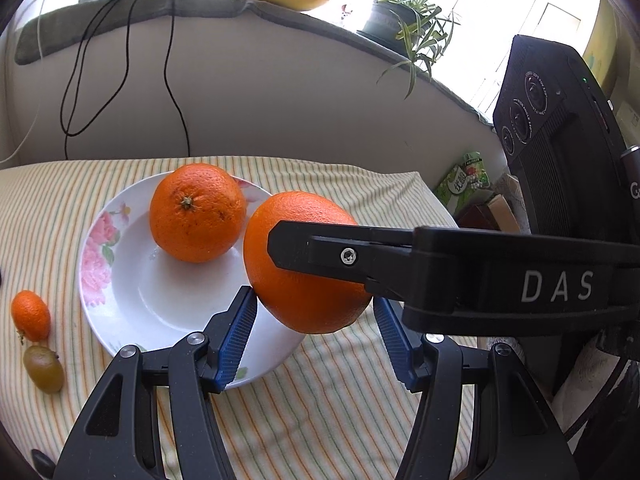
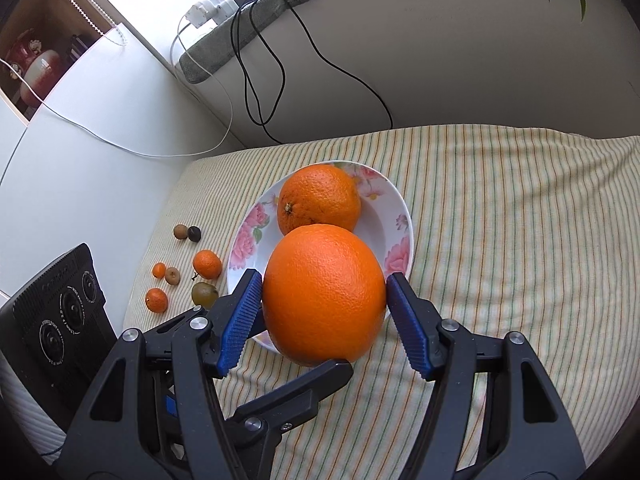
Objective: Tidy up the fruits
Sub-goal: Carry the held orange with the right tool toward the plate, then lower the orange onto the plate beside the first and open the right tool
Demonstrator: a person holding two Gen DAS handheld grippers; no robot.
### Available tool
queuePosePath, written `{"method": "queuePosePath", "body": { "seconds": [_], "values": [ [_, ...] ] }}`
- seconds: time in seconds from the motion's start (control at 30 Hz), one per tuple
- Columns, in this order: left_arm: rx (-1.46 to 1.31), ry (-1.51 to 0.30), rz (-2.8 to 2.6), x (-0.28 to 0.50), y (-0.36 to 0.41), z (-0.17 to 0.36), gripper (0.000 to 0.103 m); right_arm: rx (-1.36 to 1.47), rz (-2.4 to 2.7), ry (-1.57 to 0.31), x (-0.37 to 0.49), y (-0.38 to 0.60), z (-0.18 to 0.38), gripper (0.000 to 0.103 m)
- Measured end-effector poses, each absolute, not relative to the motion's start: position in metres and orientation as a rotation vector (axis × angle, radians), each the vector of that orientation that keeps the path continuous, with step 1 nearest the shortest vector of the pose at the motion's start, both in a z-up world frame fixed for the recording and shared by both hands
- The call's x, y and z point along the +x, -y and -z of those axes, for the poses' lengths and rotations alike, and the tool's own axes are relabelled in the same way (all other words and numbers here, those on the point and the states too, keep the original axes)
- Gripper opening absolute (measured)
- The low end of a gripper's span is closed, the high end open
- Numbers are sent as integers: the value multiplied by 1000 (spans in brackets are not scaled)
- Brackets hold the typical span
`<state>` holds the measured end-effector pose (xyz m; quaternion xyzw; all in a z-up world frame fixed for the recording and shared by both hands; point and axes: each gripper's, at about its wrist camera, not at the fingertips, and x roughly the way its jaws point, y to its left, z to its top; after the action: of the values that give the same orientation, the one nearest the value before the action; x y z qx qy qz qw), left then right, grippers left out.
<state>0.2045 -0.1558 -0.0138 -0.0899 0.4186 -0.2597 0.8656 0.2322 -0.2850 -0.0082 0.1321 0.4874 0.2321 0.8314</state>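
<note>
A large orange hangs over the near rim of a white flowered plate. Both grippers hold it. My left gripper has its blue pads against the orange's lower sides. My right gripper presses its pads on the orange's left and right. One black right finger crosses the orange in the left wrist view. A left finger shows under the fruit in the right wrist view. A second orange lies in the plate.
Several small fruits lie on the striped cloth left of the plate, among them a kumquat and a greenish fruit. Black cables hang down the wall behind. A potted plant stands on the sill. A green packet lies off the table's right.
</note>
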Motion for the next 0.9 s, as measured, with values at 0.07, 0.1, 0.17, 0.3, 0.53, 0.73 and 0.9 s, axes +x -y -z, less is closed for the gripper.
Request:
{"method": "queuePosePath", "body": {
  "seconds": [0.07, 0.1, 0.17, 0.3, 0.53, 0.73, 0.9],
  "values": [
    [-184, -880, 544, 206, 158, 15, 60, 289, -489, -1035, 235, 286, 10, 67],
    [-181, -880, 544, 207, 158, 16, 60, 293, -489, -1037, 236, 287, 11, 67],
    [-177, -882, 542, 209, 160, 17, 60, 299, -490, -1038, 237, 288, 12, 67],
    [-169, -887, 537, 211, 162, 19, 60, 311, -492, -1042, 240, 289, 16, 67],
    [-129, -863, 522, 208, 161, 15, 59, 304, -489, -1052, 241, 287, 18, 68],
    [-90, -834, 503, 202, 157, 6, 58, 275, -475, -1024, 238, 284, 11, 68],
    [-86, -821, 495, 196, 153, 3, 58, 270, -474, -995, 234, 285, -1, 68]
  ]
}}
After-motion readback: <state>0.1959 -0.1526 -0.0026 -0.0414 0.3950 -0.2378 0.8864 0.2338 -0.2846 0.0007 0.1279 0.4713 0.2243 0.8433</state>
